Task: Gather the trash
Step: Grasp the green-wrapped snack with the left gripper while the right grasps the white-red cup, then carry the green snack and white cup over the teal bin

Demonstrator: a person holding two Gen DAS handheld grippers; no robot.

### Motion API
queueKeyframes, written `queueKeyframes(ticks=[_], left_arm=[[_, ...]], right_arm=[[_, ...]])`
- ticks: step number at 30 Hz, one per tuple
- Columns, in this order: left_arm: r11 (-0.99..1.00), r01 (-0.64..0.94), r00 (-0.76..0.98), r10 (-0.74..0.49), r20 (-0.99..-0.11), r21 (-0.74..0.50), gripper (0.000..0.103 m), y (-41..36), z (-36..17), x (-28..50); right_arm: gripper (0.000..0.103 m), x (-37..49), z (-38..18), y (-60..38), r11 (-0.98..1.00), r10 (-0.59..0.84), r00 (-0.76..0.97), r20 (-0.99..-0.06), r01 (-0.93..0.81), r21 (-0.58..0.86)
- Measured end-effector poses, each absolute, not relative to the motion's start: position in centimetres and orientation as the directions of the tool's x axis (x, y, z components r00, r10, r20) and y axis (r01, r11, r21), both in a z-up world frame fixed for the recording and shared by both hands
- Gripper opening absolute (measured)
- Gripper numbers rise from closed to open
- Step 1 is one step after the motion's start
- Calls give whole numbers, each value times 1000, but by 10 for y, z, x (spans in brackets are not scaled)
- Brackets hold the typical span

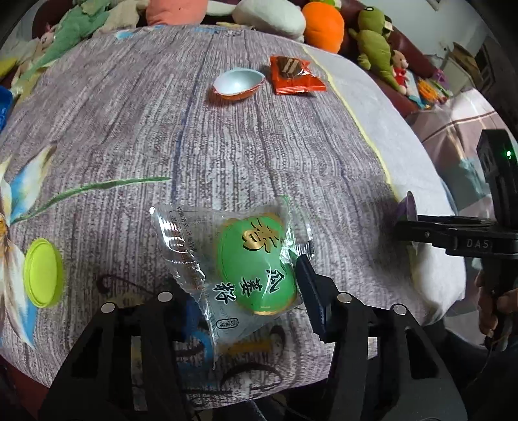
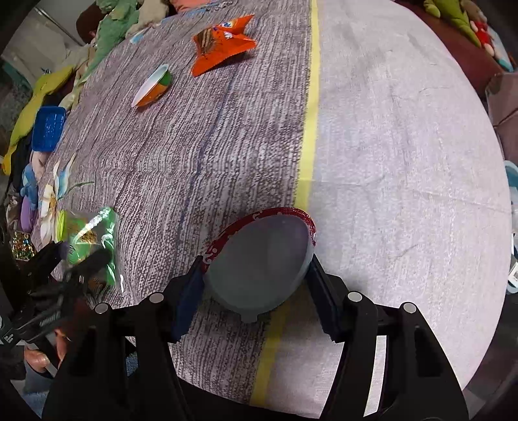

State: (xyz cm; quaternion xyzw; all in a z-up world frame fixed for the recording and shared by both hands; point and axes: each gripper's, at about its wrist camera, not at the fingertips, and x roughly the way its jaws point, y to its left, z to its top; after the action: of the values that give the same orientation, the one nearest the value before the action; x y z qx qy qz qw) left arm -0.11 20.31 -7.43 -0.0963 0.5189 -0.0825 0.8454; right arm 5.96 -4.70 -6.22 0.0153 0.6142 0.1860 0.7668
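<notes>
My left gripper is shut on a clear wrapper holding a green egg-shaped snack, just above the table; it also shows in the right wrist view. My right gripper is shut on a red-rimmed half egg shell, held over the cloth; its purple edge shows in the left wrist view. Farther back lie an orange half egg shell and an orange snack wrapper. A lime green lid lies at the left.
The table has a grey-purple patterned cloth with a yellow stripe and a pale section at the right. Plush toys line the far edge. A blue tray sits off the table's left side.
</notes>
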Motion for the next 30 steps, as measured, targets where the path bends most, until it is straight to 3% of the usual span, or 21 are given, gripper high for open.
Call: queueKeyframes(ticks=[17,30], left_arm=[[969,139,487,-248,-838,-206,49,148,-37,27],[937,301,465,-307,-830,-178,49,54,-18,62]], right_arm=[[59,69,-36,-102,946,299,286,-911,-215,243],[59,79,-20,-184,961,277,373,-886,-112,253]])
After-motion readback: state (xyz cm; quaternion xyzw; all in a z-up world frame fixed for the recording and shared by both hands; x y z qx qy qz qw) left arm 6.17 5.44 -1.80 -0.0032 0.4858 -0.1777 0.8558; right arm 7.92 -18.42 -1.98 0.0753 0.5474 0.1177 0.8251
